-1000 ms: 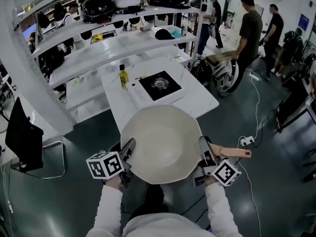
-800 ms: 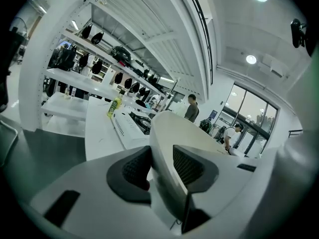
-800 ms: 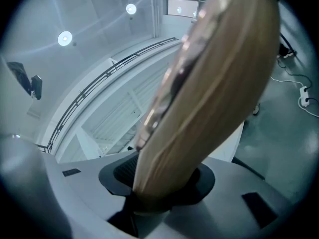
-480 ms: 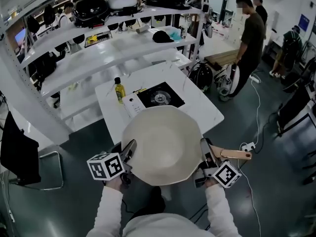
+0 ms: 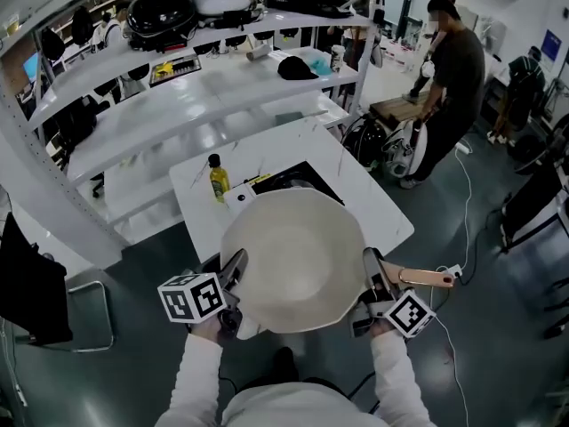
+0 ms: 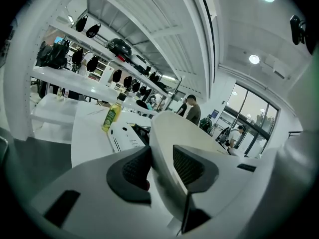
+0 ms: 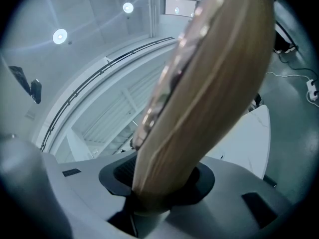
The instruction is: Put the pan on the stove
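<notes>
A large cream pan (image 5: pixel 293 261) hangs in the air between my two grippers, above the near edge of a white table (image 5: pixel 378 216). My left gripper (image 5: pixel 233 269) is shut on the pan's left rim; in the left gripper view the rim (image 6: pixel 167 128) runs between the black pads of that gripper (image 6: pixel 160 166). My right gripper (image 5: pixel 372 272) is shut on the pan's wooden handle (image 5: pixel 428 277), which fills the right gripper view as a tan bar (image 7: pixel 214 73) clamped in that gripper (image 7: pixel 159 180). The stove (image 5: pixel 298 176), black-topped with a white front panel, sits on the table just beyond the pan, partly hidden by it.
A yellow-green bottle (image 5: pixel 219 179) stands on the table left of the stove. White shelves (image 5: pixel 204 69) with pots and dark items rise behind. People (image 5: pixel 455 69) stand at the far right beside a wheeled machine (image 5: pixel 391 145). A cable with a power strip (image 5: pixel 449 269) lies on the floor.
The table and stove have come nearer in the head view, and the pan's far rim now covers the stove's near part. Both grippers keep their hold on the pan.
</notes>
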